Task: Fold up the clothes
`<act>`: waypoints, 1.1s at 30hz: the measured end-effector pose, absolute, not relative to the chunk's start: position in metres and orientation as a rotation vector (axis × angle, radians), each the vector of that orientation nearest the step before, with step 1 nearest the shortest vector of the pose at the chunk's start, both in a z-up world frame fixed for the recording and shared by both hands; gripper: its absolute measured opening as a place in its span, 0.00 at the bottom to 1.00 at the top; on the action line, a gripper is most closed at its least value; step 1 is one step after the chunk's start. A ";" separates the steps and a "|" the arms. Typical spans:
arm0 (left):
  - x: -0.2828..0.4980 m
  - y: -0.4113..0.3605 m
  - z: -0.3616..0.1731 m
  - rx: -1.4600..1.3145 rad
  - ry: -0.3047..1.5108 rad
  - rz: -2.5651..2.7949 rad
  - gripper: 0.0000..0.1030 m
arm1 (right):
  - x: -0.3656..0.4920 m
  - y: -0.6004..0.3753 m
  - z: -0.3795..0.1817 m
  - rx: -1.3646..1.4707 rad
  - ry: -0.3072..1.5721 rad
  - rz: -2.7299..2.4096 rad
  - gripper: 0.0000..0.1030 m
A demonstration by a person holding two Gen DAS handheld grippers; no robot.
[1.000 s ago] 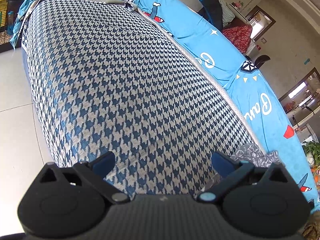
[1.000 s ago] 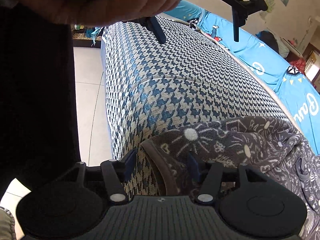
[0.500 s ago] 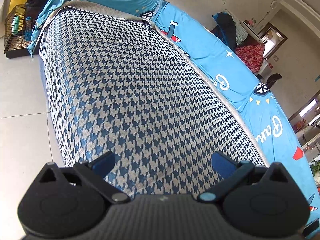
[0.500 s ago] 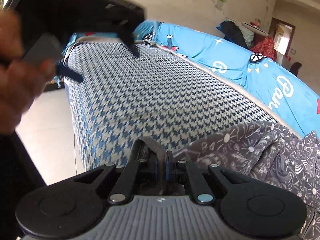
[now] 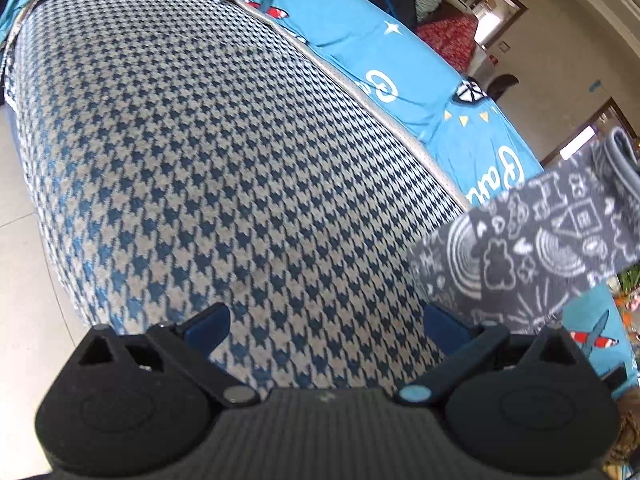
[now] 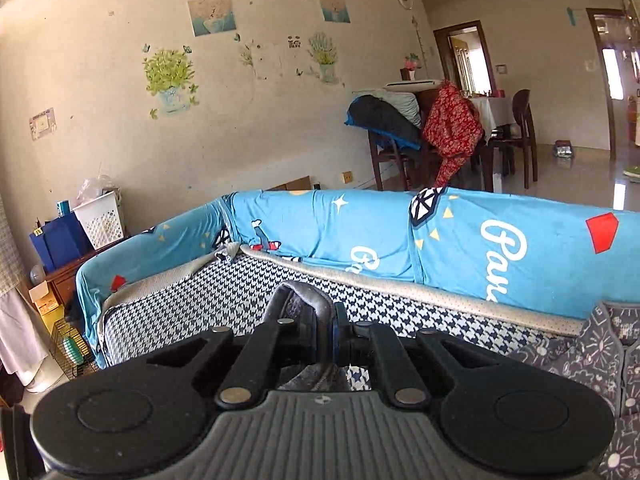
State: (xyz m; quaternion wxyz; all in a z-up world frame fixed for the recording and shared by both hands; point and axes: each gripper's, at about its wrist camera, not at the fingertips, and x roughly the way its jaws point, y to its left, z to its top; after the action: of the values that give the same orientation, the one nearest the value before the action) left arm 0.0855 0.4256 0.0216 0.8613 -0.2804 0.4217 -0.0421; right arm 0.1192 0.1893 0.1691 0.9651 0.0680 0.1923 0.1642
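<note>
**Grey printed garment pinched by the right tool, left tool spread over the sofa seat**

The garment (image 5: 532, 248) is dark grey cloth covered in white chalk-like doodles: concentric arcs, small bears, hearts, squares. In the left wrist view it hangs as a taut band across the right side of the frame, from the upper right edge down toward the lower right, with a thicker ribbed grey hem at its upper end. In the right wrist view more of the same cloth (image 6: 600, 360) lies bunched at the lower right of the frame, showing sunburst prints and a stitched edge.

The right tool (image 6: 326, 336) has its fingers pressed together on a rolled, plain grey edge of the garment, which loops up above the tips at the centre of the frame.

The left tool (image 5: 326, 326) is spread wide with nothing between its blue-padded fingers (image 5: 208, 326); the garment passes just beside and behind its right-hand finger in the frame, and contact cannot be told.

Below both lies the sofa seat (image 5: 208, 152), a woven houndstooth cover in navy and beige with a pale perforated border. Behind it the sofa back (image 6: 360, 236) wears smooth bright blue fabric printed with white script, stars and red shapes.
</note>
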 end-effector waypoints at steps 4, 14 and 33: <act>0.084 0.402 0.020 -0.569 0.912 -0.122 1.00 | 0.113 0.164 0.171 0.185 0.373 0.296 0.06; 0.080 0.383 0.022 -0.536 0.929 -0.118 1.00 | 0.095 0.116 0.105 0.136 0.514 0.153 0.07; 0.078 0.384 0.017 -0.529 0.948 -0.098 1.00 | 0.072 0.061 0.034 0.186 0.696 0.092 0.47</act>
State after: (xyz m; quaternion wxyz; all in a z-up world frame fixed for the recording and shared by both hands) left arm 0.0782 0.3842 0.0174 0.8551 -0.2514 0.4510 -0.0466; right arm 0.0717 0.0607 0.0344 0.9347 0.0912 0.3406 0.0451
